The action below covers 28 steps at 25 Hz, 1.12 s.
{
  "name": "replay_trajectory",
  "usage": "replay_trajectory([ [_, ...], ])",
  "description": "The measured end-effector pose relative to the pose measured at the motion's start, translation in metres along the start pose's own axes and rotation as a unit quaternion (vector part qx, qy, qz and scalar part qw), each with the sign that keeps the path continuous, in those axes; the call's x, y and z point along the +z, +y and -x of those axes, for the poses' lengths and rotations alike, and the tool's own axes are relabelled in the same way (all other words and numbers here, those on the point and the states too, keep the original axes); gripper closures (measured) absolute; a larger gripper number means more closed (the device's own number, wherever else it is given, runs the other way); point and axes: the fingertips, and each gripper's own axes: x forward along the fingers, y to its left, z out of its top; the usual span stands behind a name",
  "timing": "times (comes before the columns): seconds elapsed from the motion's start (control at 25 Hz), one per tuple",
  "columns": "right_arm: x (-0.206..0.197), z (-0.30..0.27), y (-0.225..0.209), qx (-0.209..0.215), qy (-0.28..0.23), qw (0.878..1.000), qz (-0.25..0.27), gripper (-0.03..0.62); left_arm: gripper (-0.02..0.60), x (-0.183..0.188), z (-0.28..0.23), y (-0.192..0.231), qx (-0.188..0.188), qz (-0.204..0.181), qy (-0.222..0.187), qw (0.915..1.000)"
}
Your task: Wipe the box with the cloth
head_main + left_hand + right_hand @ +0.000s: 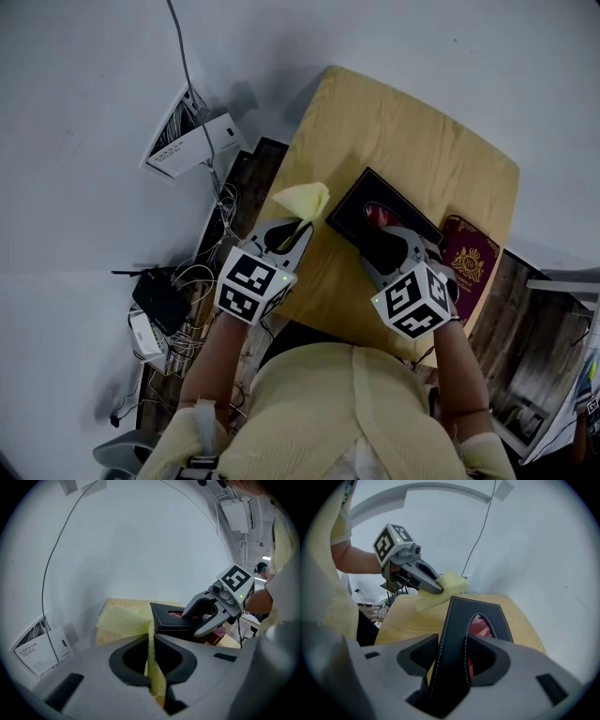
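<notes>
Left of the table (394,122) the floor is cluttered with a white device (192,145) and cables (187,281). Don't swing wide off that edge.

Your left gripper (296,227) is clenched on the yellow cloth (305,200). In the left gripper view the fabric runs up through the closed jaws and a loose flap sticks out ahead. My read is that it's pinched near one end so the flap can be your wiping face. The flap hangs over the wood just beside the black box (354,208), and as far as I can tell it isn't touching it.

The box is mid-table on your side, with its oval opening up and red contents showing. Your right gripper (379,234) grasps it by the lid strip beside that opening, one jaw outside and the other apparently reaching into the oval. I take that as a brace so wipe pressure won't skate the box across the top. I can't tell whether it's lifted or resting on the wood.

There's bare wood ahead of and left of the box, so you have plenty of stroke room there. On the right a maroon booklet (472,262) lies just beside the box near the table's edge, so that side is tight. The right gripper also covers the near part of the lid, and that patch likely needs a regrip to reach.
</notes>
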Motion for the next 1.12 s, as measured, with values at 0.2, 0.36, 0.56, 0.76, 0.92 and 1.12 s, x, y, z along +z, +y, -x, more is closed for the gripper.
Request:
replay_trajectory([
  [0.2,-0.003,0.005,0.019,0.037,-0.011,0.997,0.064,0.384,0.552,-0.005,0.004,-0.005,0.004,0.001,0.005,1.0],
  [0.36,-0.006,0.008,0.032,0.057,-0.019,0.992,0.107,0.385,0.552,-0.01,0.005,-0.01,0.01,0.008,0.009,0.9999],
  [0.56,-0.012,0.014,0.048,0.085,-0.03,0.984,0.154,0.385,0.552,-0.014,0.008,-0.017,0.018,0.013,0.01,0.9997],
  [0.76,-0.018,0.019,0.059,0.107,-0.037,0.975,0.192,0.384,0.552,-0.019,0.015,-0.019,0.033,0.02,0.011,0.9992],
  [0.92,-0.022,0.022,0.064,0.12,-0.039,0.969,0.213,0.384,0.552,-0.023,0.021,-0.022,0.043,0.025,0.011,0.9987],
  [1.12,-0.027,0.026,0.07,0.128,-0.048,0.961,0.24,0.384,0.552,-0.031,0.027,-0.027,0.054,0.033,0.013,0.9979],
])
